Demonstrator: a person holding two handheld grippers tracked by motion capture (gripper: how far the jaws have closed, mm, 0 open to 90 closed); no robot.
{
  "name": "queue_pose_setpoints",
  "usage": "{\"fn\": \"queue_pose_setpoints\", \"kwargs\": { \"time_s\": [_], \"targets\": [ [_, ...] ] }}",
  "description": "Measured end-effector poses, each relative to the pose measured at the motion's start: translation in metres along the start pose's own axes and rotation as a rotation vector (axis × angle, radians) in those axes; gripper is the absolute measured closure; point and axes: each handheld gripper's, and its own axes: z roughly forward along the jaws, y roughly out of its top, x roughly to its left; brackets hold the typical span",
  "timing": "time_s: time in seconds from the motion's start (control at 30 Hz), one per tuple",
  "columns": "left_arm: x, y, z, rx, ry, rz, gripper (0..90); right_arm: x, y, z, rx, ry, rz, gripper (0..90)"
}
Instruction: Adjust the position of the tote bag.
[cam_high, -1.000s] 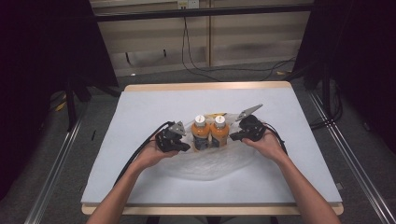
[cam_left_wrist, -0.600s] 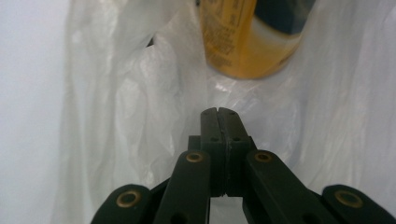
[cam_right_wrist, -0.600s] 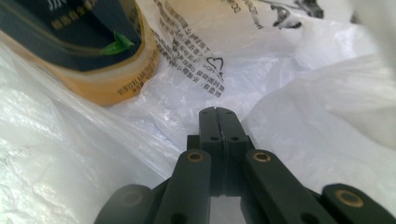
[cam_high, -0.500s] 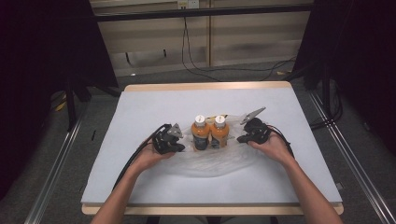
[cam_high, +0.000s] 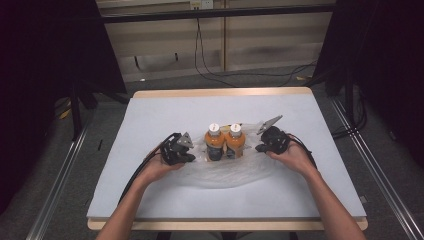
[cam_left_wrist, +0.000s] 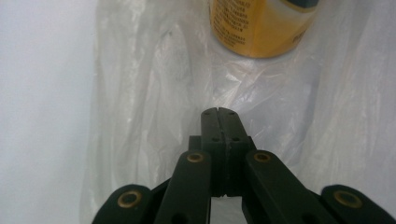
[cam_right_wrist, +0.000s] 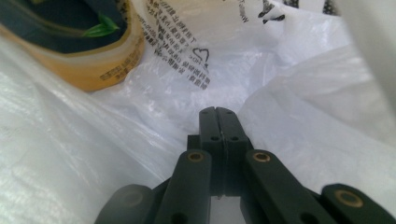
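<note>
Two orange drink bottles with white caps, one (cam_high: 215, 142) beside the other (cam_high: 235, 141), stand upright side by side on a crumpled clear plastic bag (cam_high: 225, 172) in the middle of the table. My left gripper (cam_high: 193, 158) lies low just left of them, my right gripper (cam_high: 258, 148) just right. In the left gripper view the jaws (cam_left_wrist: 218, 112) are shut, with bag film (cam_left_wrist: 149, 93) creasing toward the tip and a bottle base (cam_left_wrist: 261, 28) ahead. In the right gripper view the jaws (cam_right_wrist: 218, 111) are shut where a fold of bag (cam_right_wrist: 70, 154) gathers, near a bottle (cam_right_wrist: 79, 51).
The white table top (cam_high: 150, 115) has a wooden rim. Cables trail from both grippers toward the person's forearms. Dark stands and floor cables lie beyond the far edge (cam_high: 225, 92).
Both hands have drifted slightly outward from the bottles, spreading the bag a little. The bottles stay upright in the same spot.
</note>
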Motion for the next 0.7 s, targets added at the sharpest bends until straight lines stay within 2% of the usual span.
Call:
{"fn": "queue_pose_setpoints", "kwargs": {
  "time_s": [0.07,0.13,0.2,0.27,0.43,0.5,0.53,0.6,0.7],
  "targets": [
    [0.000,0.000,-0.001,0.014,0.004,0.014,90.0,-0.001,-0.002,-0.003,0.017,-0.001,-0.001,90.0],
    [0.001,-0.002,-0.003,0.020,0.009,0.008,90.0,-0.001,-0.004,-0.005,0.030,-0.002,0.002,90.0],
    [0.001,-0.005,-0.005,0.027,0.021,0.011,90.0,-0.002,-0.007,-0.008,0.052,-0.006,-0.023,90.0],
    [0.002,-0.005,-0.007,0.051,0.034,0.034,90.0,0.000,-0.008,-0.011,0.078,-0.019,-0.054,90.0],
    [0.003,-0.008,-0.008,0.046,0.040,0.026,90.0,-0.001,-0.011,-0.015,0.120,-0.042,-0.082,90.0],
    [0.003,-0.008,-0.009,0.059,0.057,0.039,90.0,-0.002,-0.013,-0.017,0.148,-0.062,-0.076,90.0],
    [0.004,-0.009,-0.010,0.082,0.080,0.049,90.0,-0.003,-0.014,-0.018,0.152,-0.072,-0.085,90.0],
    [0.007,-0.014,-0.012,0.083,0.086,0.034,90.0,-0.005,-0.017,-0.020,0.163,-0.090,-0.093,90.0],
    [0.013,-0.024,-0.015,0.037,0.068,-0.026,90.0,-0.009,-0.021,-0.023,0.167,-0.077,-0.061,90.0]
  ]
}}
